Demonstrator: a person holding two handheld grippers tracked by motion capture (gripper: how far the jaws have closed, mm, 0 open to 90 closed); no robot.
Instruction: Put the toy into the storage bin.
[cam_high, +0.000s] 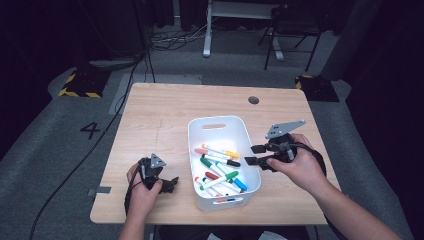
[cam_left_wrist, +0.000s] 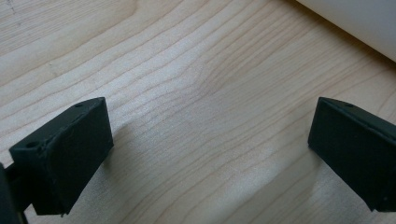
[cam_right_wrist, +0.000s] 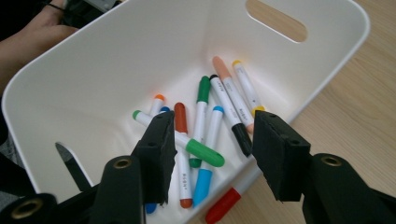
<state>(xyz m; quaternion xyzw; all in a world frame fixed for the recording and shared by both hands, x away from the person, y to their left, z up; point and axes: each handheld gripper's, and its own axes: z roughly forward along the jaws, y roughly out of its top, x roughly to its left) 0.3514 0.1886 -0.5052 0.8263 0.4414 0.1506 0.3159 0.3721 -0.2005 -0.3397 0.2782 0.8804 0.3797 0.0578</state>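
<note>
The right gripper (cam_right_wrist: 212, 156) is held at the white bin's (cam_high: 248, 140) rim, jaws apart and empty, with the markers (cam_right_wrist: 205, 121) lying beyond and below them. The left gripper (cam_left_wrist: 210, 149) is rested wide open over bare table (cam_left_wrist: 187, 70), apparently kept clear.

"4" (cam_high: 90, 129) — on grey floor (cam_high: 45, 150)

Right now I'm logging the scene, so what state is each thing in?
Bin: upright on the table, open-topped.
Markers: capped, lying loose in the bin.
Red marker: on the table, outside the bin's wall.
Right gripper: open, empty, at the bin's rim.
Left gripper: open, empty, over bare table.
</note>
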